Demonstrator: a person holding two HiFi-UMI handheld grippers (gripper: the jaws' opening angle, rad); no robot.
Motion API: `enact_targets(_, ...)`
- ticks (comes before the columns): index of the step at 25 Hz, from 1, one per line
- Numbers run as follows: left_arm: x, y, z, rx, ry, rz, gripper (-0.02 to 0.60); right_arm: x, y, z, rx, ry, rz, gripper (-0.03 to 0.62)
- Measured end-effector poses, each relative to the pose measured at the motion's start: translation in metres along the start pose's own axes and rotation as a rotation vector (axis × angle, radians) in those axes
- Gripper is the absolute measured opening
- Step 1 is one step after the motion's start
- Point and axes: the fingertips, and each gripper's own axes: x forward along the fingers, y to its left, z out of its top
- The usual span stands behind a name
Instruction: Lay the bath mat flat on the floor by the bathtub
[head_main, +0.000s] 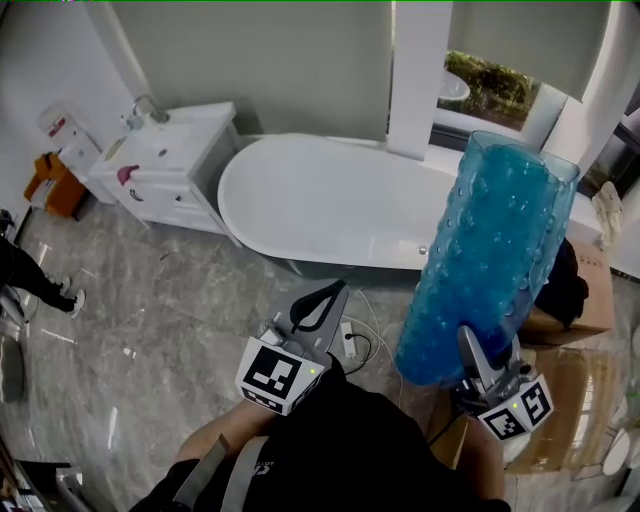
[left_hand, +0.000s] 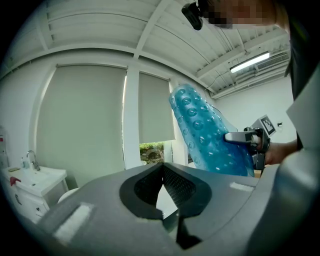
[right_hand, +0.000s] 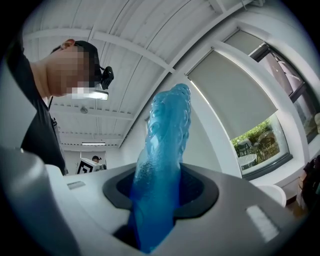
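A translucent blue bath mat (head_main: 490, 255) covered in bubble-like bumps stands folded upright at the right of the head view. My right gripper (head_main: 470, 350) is shut on its lower end, and the mat (right_hand: 160, 170) rises from between the jaws in the right gripper view. My left gripper (head_main: 325, 300) is shut and holds nothing; it hovers left of the mat, apart from it. From the left gripper view the mat (left_hand: 207, 135) shows at the right with the right gripper (left_hand: 245, 137) clamped on it. The white bathtub (head_main: 330, 195) lies beyond, on the grey marble floor (head_main: 150, 300).
A white vanity with a sink (head_main: 165, 160) stands left of the tub. Cardboard boxes (head_main: 575, 350) and a dark bundle (head_main: 565, 285) sit at the right. A white cable (head_main: 360, 335) trails on the floor in front of the tub. Another person's leg (head_main: 35, 280) shows at the far left.
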Motion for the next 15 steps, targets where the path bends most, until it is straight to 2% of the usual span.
enact_targets(6, 0.042, -0.001, -0.008, -0.014, 0.004, -0.014, 0.003, 0.002, -0.039, 0.002, -0.008, 0.016, -0.027, 0.169)
enact_targets(10, 0.074, 0.025, -0.010, -0.030, 0.003, -0.023, 0.003, 0.030, -0.066, -0.001, -0.005, 0.042, -0.047, 0.166)
enact_targets(15, 0.115, 0.067, -0.011, -0.046, -0.003, -0.045, 0.002, 0.083, -0.094, -0.011, 0.085, 0.029, -0.051, 0.152)
